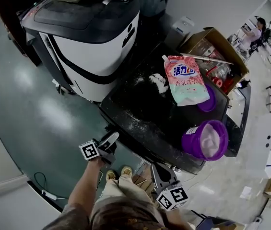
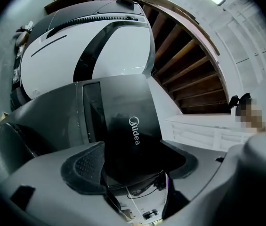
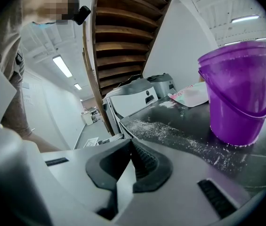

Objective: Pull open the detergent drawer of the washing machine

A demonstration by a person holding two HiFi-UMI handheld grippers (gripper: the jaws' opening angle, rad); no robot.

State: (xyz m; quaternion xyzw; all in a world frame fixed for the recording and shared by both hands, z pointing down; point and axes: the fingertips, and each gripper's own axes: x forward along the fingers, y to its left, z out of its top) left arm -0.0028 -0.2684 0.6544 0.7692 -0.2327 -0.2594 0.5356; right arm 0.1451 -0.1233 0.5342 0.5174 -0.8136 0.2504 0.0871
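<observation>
The black washing machine stands in front of me, its top dusted with white powder. In the left gripper view a glossy black drawer front marked "Midea" sits between the jaws. My left gripper is at the machine's front left corner, shut on that drawer front. How far the drawer stands out cannot be told. My right gripper hangs below the machine's front edge, shut, with its pads touching and nothing between them.
On the machine's top lie a pink detergent bag, a purple bucket and spilled powder. A white and black machine stands to the left. A cardboard box sits behind. My shoes are on the green floor.
</observation>
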